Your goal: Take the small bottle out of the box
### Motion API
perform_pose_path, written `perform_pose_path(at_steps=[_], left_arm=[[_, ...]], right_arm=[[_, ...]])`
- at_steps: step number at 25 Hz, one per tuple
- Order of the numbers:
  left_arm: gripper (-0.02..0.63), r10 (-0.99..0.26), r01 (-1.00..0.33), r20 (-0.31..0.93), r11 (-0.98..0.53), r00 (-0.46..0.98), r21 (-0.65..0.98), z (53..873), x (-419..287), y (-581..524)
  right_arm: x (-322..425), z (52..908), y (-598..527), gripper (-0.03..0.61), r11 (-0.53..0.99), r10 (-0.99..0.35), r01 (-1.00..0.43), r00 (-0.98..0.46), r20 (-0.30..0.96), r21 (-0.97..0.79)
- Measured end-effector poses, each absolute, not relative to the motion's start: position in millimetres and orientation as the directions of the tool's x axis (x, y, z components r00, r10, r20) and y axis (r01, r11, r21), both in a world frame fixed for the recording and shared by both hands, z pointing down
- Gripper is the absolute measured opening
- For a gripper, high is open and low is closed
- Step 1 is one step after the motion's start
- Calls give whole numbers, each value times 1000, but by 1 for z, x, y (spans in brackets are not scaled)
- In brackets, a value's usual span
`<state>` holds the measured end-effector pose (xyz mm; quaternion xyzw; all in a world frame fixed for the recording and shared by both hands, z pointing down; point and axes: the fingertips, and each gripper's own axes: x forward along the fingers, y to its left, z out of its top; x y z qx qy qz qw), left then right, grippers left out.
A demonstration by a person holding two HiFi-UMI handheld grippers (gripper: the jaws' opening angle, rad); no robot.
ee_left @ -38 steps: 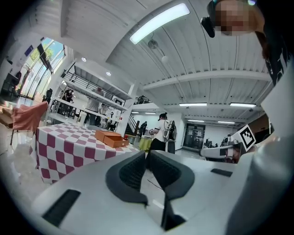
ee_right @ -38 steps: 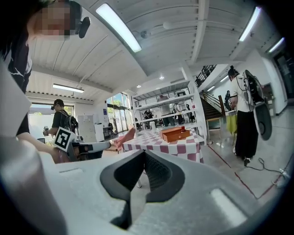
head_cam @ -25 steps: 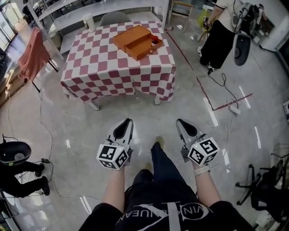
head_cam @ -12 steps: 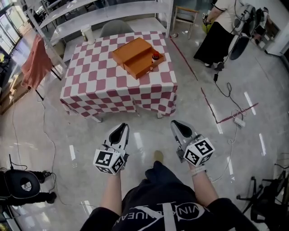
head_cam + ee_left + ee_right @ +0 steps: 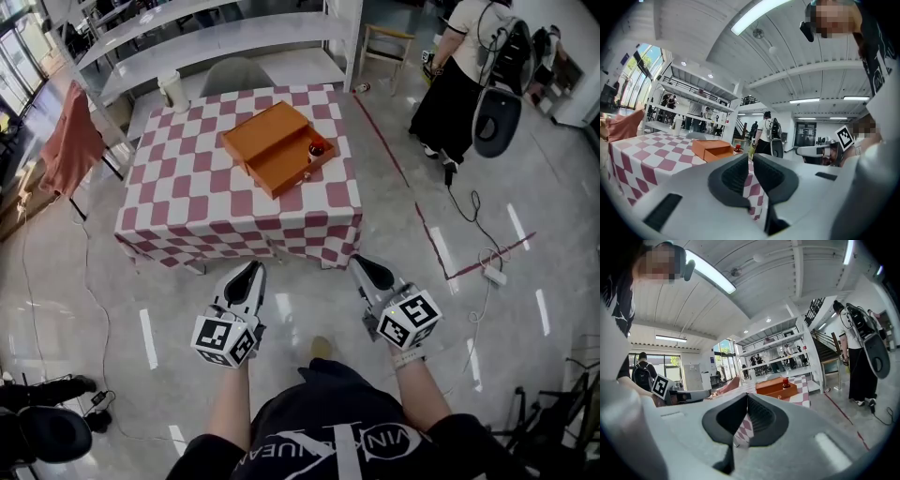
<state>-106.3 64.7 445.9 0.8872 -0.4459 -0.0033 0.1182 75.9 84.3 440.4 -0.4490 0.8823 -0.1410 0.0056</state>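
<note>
An orange box [image 5: 272, 145] lies open on the red-and-white checked table [image 5: 216, 202]. A small red bottle [image 5: 317, 147] stands upright in its open part, at the right end. Both grippers are held over the floor just short of the table's near edge, far from the box. My left gripper [image 5: 250, 269] is shut with nothing in it, and so is my right gripper [image 5: 359, 263]. The left gripper view has the shut left gripper [image 5: 751, 157] low, with the box [image 5: 711, 149] and bottle [image 5: 737, 148] far off. Beyond the shut right gripper [image 5: 747, 395] sit the box [image 5: 776, 386] and bottle [image 5: 786, 382].
A white cup [image 5: 172, 91] stands on the table's far left corner, with a grey chair [image 5: 234, 73] behind the table. A pink cloth [image 5: 66, 127] hangs at the left. A person with a backpack [image 5: 459, 75] stands at the right. Cables and a power strip [image 5: 492, 275] lie on the floor.
The person has walked toward the table, which now lies closer. Both grippers have gone forward with them and stayed shut. The bystander at the right has shifted slightly.
</note>
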Motion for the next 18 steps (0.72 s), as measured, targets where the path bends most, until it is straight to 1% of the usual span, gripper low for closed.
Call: perform_pose_path(at_steps=[9, 18], left_arm=[[37, -812, -803, 75, -552, 579, 226, 443, -85, 25], [37, -814, -810, 117, -532, 569, 246, 459, -82, 3]], right_arm=[[102, 442, 44, 6, 574, -781, -775, -615, 108, -264], [110, 456, 14, 6, 553, -783, -768, -612, 113, -323]])
